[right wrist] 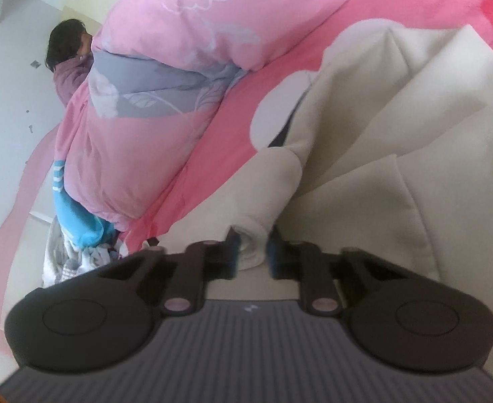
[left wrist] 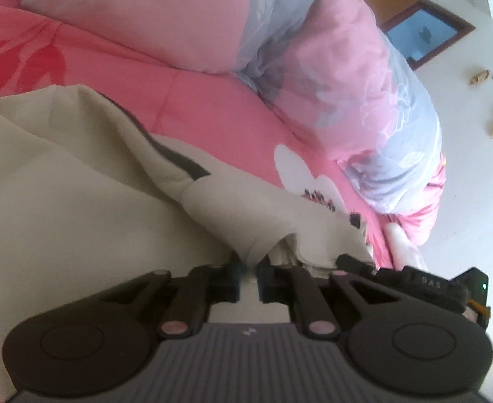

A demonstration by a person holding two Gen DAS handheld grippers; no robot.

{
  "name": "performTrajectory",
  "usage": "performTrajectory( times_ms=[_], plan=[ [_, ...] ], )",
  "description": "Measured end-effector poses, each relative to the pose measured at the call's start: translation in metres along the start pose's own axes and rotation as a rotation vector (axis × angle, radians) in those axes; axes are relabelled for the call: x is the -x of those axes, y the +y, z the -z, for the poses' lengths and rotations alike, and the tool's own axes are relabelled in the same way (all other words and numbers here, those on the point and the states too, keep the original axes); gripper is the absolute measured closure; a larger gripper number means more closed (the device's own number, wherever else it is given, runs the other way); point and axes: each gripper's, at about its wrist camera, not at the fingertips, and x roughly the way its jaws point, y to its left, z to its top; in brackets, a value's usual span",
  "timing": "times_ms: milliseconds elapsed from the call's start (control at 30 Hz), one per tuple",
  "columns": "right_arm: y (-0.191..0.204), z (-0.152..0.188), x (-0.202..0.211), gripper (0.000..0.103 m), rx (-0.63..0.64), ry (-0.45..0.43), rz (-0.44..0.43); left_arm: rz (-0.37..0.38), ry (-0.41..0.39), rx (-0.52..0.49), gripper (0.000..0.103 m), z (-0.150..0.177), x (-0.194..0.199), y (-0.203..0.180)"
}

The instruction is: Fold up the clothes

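A cream garment (left wrist: 78, 181) with a dark grey stripe lies bunched on the pink bedspread (left wrist: 206, 100). In the left wrist view my left gripper (left wrist: 248, 270) is shut on a fold of its edge, and the cloth rises in a ridge from the jaws. The tip of the other gripper shows just to the right, on the same hem. In the right wrist view the same cream garment (right wrist: 397, 141) lies in broad pleats. My right gripper (right wrist: 251, 252) is shut on a rolled edge of it that fills the gap between the blue pads.
A rolled pink and grey floral quilt (left wrist: 330, 67) lies along the far side of the bed (right wrist: 139, 107). Beyond it is white floor (left wrist: 475, 168) with a framed picture (left wrist: 421, 33). A person (right wrist: 66, 63) sits past the quilt. Blue and white clothes (right wrist: 75, 228) are heaped at the bed's edge.
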Motion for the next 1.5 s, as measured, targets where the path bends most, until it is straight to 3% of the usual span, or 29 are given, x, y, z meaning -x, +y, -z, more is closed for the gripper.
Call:
performTrajectory(
  times_ms=[100,167,300,367,433,567,667,800,867,967,1033,1133,1233,1333,1400,1500],
  plan=[
    [0.001,-0.004,-0.005,0.094,-0.009,-0.036,-0.014,0.007,-0.038,-0.005,0.094,-0.001,-0.007,-0.004],
    [-0.001,-0.006,-0.008,0.094,-0.017,-0.054,-0.019,-0.034,-0.036,-0.045,0.094,0.003,-0.011,-0.006],
    [-0.009,-0.001,-0.011,0.094,-0.014,-0.035,-0.003,-0.066,-0.023,-0.088,0.092,0.012,-0.007,-0.004],
    [-0.016,0.003,-0.012,0.094,-0.035,-0.026,-0.024,-0.066,-0.016,-0.103,0.086,0.012,-0.001,-0.006],
    [-0.019,0.004,-0.009,0.092,-0.058,-0.028,-0.042,-0.074,-0.025,-0.147,0.064,0.013,0.008,-0.013],
    [-0.016,0.004,0.000,0.075,-0.063,-0.031,-0.044,-0.124,-0.107,-0.317,0.059,0.022,0.037,-0.035],
    [-0.008,0.009,0.016,0.056,-0.022,-0.052,-0.006,-0.149,-0.169,-0.399,0.059,0.026,0.055,-0.048],
    [0.018,0.016,0.047,0.054,0.134,-0.155,0.155,-0.193,-0.277,-0.494,0.060,0.023,0.062,-0.068],
    [0.034,0.016,0.056,0.054,0.235,-0.218,0.204,-0.181,-0.290,-0.502,0.061,0.017,0.054,-0.080],
    [0.052,0.010,0.047,0.060,0.317,-0.254,0.208,-0.183,-0.279,-0.539,0.066,0.010,0.030,-0.095],
    [0.062,0.005,0.035,0.077,0.366,-0.263,0.218,-0.245,-0.223,-0.564,0.079,0.011,0.010,-0.099],
    [0.059,0.005,0.011,0.089,0.420,-0.240,0.274,-0.327,-0.110,-0.576,0.086,0.023,-0.011,-0.088],
    [0.038,0.015,-0.015,0.096,0.420,-0.156,0.346,-0.350,-0.082,-0.597,0.086,0.038,-0.017,-0.075],
    [0.026,0.021,-0.013,0.098,0.427,-0.175,0.334,-0.341,-0.081,-0.601,0.086,0.038,-0.016,-0.072],
    [0.034,0.013,-0.010,0.098,0.427,-0.155,0.358,-0.333,-0.082,-0.592,0.086,0.037,-0.014,-0.069],
    [0.054,0.013,0.002,0.096,0.465,-0.196,0.346,-0.330,-0.091,-0.593,0.086,0.038,-0.014,-0.067]
  ],
)
